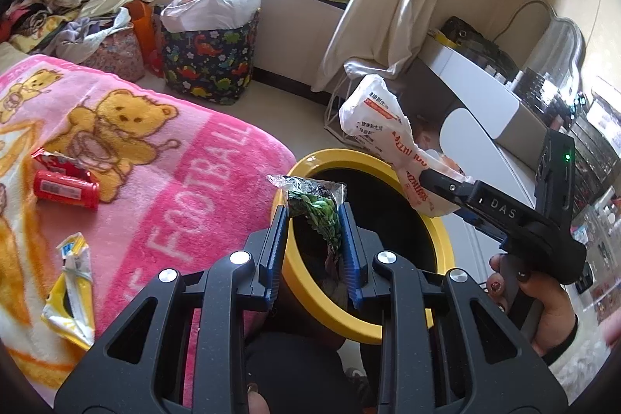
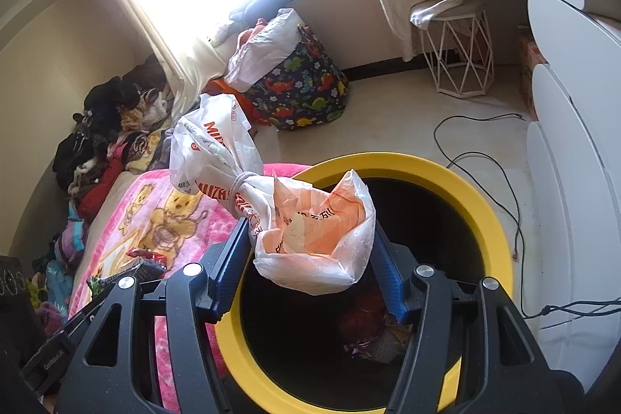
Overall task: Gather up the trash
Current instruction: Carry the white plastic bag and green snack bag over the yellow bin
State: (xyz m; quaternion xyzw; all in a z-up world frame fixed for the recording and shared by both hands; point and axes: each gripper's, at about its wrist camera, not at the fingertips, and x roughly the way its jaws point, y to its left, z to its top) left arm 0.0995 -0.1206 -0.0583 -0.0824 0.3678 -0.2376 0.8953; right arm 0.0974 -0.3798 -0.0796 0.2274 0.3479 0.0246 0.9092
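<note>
A yellow-rimmed bin [image 1: 306,278] [image 2: 481,204] stands beside the bed. My left gripper [image 1: 313,220] is shut on a green-and-clear snack wrapper [image 1: 316,206] and holds it over the bin's near rim. My right gripper [image 2: 310,239] is shut on a tied white and orange plastic bag [image 2: 310,239] above the bin's mouth; it also shows in the left wrist view [image 1: 388,138]. Some trash [image 2: 372,332] lies in the bin's bottom. On the pink blanket [image 1: 163,158] lie a red can [image 1: 64,189], a red wrapper [image 1: 58,161] and a yellow-white packet [image 1: 73,282].
A dinosaur-print basket [image 1: 209,64] [image 2: 306,88] with a white bag stands by the window. A white wire stool [image 2: 462,57], white furniture [image 2: 574,150] and a black cable [image 2: 500,181] are on the right. Clothes [image 2: 101,142] pile up by the wall.
</note>
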